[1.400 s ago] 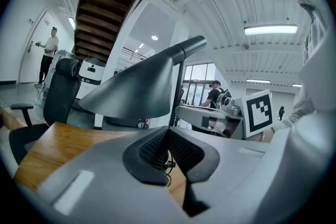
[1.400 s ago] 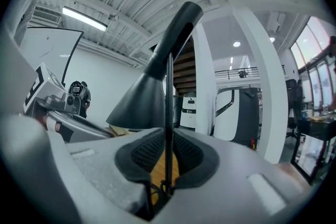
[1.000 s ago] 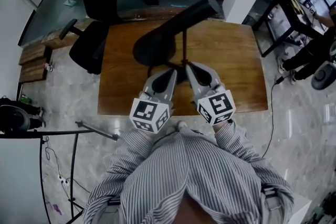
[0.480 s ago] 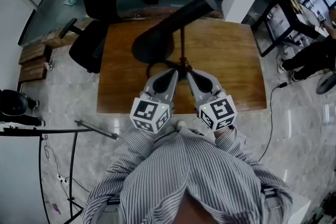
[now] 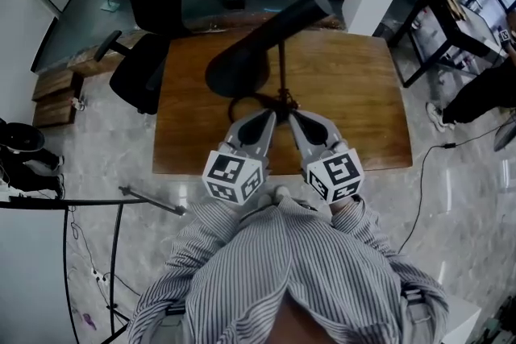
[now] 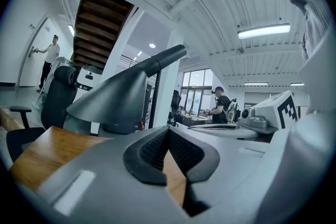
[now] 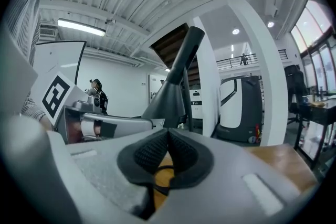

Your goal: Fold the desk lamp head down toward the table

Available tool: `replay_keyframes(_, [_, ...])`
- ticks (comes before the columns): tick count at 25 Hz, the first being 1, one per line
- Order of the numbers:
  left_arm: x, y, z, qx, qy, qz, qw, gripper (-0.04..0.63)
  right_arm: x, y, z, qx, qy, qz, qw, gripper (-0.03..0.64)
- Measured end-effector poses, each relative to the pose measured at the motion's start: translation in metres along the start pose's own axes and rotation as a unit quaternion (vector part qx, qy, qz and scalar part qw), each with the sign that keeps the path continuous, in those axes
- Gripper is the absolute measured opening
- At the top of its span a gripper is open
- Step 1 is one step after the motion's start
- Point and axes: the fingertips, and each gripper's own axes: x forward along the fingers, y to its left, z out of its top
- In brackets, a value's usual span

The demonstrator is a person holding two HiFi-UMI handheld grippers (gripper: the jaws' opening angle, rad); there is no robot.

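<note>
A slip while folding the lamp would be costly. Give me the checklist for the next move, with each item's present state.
1. Left gripper grips the lamp: not ok. It is shut with nothing between the pads.
2. Right gripper grips the lamp: not ok. It is shut and empty.
3. Lamp head is folded down: not ok. It hangs raised above the table.
4. Cord is free of the grippers: cannot tell. It loops right at their tips.
5. Bystander is clear of the table: ok. The person stands off past its right edge.
</note>
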Motion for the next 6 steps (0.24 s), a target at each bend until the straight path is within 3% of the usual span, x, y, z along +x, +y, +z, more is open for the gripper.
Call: replay_keyframes(6, [-0.0025, -0.0009, 0.0000, 0.003, -0.005, -0.001, 1.0000, 0.005, -0.0008, -0.0022, -0.0025, -0.005, 0.005, -0.004, 1.000, 0.000])
